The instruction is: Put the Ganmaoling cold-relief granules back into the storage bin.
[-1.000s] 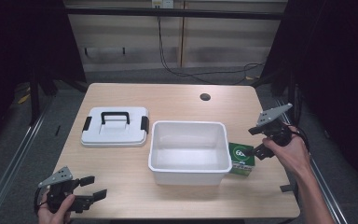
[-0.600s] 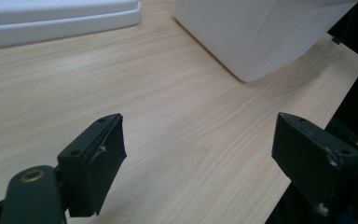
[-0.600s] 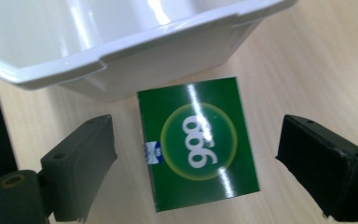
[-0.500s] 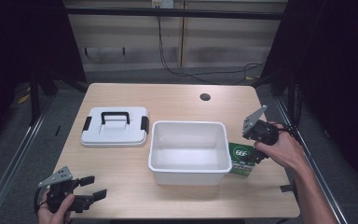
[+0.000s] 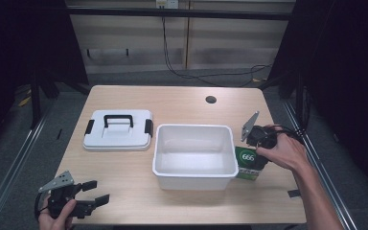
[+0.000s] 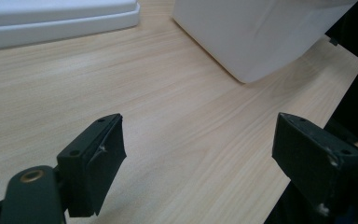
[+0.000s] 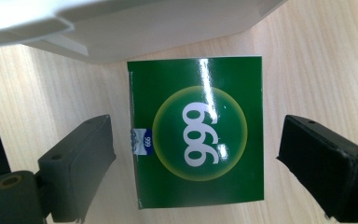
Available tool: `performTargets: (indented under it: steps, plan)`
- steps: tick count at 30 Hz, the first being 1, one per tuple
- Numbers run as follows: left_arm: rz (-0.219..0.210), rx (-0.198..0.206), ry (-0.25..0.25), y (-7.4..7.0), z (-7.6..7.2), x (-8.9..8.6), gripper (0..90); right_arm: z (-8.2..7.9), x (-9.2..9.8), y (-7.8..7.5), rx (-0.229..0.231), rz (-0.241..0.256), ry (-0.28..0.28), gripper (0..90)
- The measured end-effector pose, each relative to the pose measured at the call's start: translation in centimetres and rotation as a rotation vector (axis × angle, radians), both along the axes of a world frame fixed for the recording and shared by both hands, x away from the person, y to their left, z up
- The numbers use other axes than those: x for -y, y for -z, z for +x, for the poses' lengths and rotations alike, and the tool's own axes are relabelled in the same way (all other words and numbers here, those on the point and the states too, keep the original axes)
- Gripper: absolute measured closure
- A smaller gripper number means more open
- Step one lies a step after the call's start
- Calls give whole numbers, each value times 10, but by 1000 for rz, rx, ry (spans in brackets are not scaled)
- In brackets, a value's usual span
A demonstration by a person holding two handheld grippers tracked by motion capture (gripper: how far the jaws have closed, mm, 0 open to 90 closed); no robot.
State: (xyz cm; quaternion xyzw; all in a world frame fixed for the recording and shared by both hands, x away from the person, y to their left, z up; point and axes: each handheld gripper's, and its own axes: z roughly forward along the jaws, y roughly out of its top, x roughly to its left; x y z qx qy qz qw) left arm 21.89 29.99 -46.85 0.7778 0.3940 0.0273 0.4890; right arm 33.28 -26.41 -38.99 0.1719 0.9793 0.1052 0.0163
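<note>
The green box [image 7: 198,136] sits against the white bin [image 5: 194,154] wall, bench [image 5: 182,103] free on its other sides. My right fingers [image 7: 77,161] are spread wide, straddling the box without touching it. My left fingers [image 6: 93,158] are spread over bare bench.

Black two-jaw gripper [image 5: 92,201] with grey three-cornered top plate.

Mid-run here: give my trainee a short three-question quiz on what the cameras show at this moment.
1. True or false: the right tool is shut on the green box.
2. The green box stands beside which side of the white bin: A the person's left, B the person's right, C inside it?
3. Which item lies flat on the table, left of the bin?

Key
1. False: its jaws stand open, one on each side of the box, apart from it.
2. B.
3. The white lid with a black handle.
</note>
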Motion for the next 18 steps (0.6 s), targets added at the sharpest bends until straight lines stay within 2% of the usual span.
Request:
performTargets:
  steps: [1, 4, 6, 13, 18]
  plan:
    - [-1, 0, 0, 0, 0, 0, 170, 1, 0, 2, 4, 0, -18, 94]
    - [-2, -1, 1, 0, 0, 0, 170, 2, -1, 4, -7, -10, -25, 94]
    - [0, 0, 1, 0, 0, 0, 170, 4, -4, 7, 0, -16, -56, 94]
    - [-1, 1, 3, 0, 0, 0, 170, 6, -8, 15, 4, -67, -62, 95]
    - [-1, 1, 3, 0, 0, 0, 169, 6, -11, 20, -12, -84, -73, 95]
